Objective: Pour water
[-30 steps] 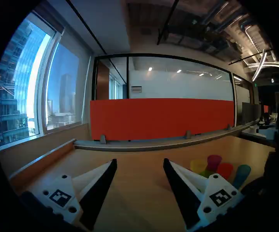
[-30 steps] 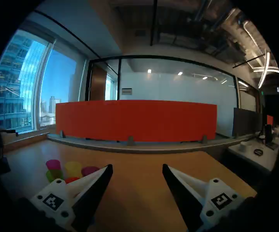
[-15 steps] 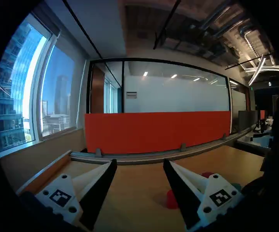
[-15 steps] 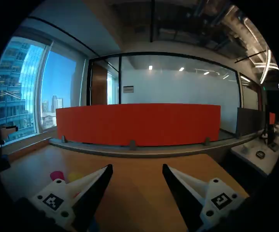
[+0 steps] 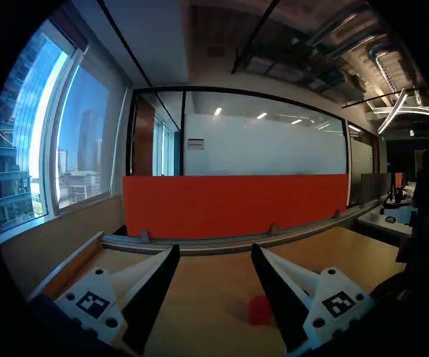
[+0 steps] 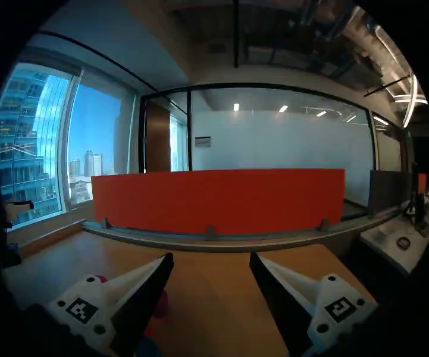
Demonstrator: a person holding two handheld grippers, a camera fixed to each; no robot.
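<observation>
A wooden office desk (image 5: 214, 297) meets an orange partition panel (image 5: 232, 205). Left gripper (image 5: 214, 250) and right gripper (image 6: 211, 257) gape empty; dip low, centring the red plastic cup (image 5: 257, 309) before closing.

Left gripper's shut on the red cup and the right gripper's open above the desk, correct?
Not quite: the left gripper is open, jaws wide apart and empty. The red cup sits on the desk beyond them, partly behind one finger, as the left gripper view shows. The right gripper is open above the desk, as you said.
</observation>
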